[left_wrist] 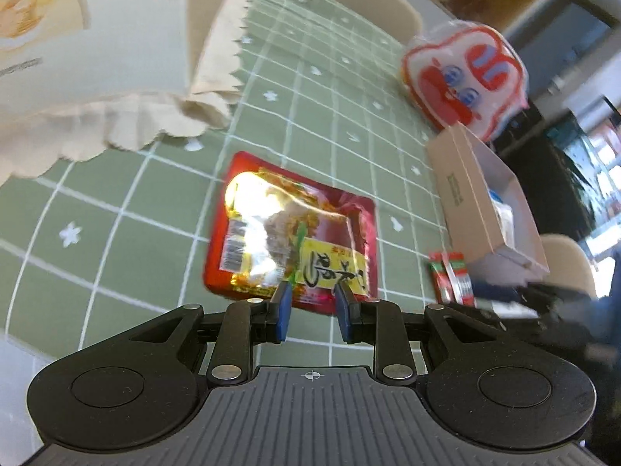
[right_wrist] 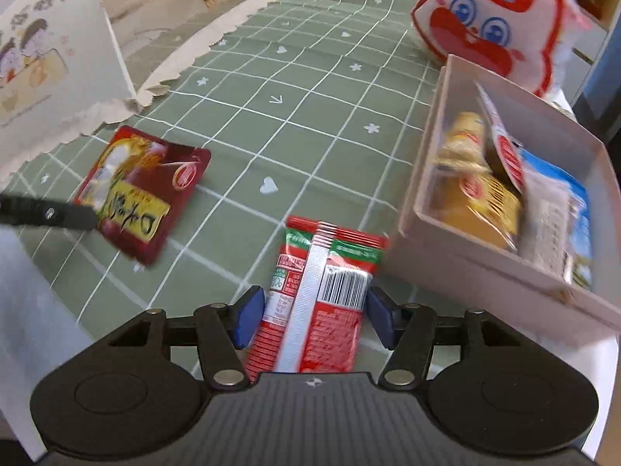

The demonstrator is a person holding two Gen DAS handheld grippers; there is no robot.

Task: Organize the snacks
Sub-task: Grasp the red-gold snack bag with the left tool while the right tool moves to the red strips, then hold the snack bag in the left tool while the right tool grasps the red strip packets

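A dark red snack pouch with a yellow label (left_wrist: 291,225) lies flat on the green checked tablecloth (left_wrist: 128,240). My left gripper (left_wrist: 312,301) is open, its blue fingertips at the pouch's near edge. The pouch also shows in the right wrist view (right_wrist: 143,190), with a left finger (right_wrist: 46,213) touching it. My right gripper (right_wrist: 310,310) is open around a red and green snack packet (right_wrist: 322,295) that lies on the cloth between the jaws. This packet shows in the left wrist view (left_wrist: 452,275). A cardboard box (right_wrist: 462,256) at right holds several snack packs.
A big white and red cartoon-face bag (right_wrist: 500,19) stands behind the box. A torn paper bag with cartoon print (right_wrist: 50,58) stands at the left. Chairs (left_wrist: 372,0) stand beyond the table's far edge.
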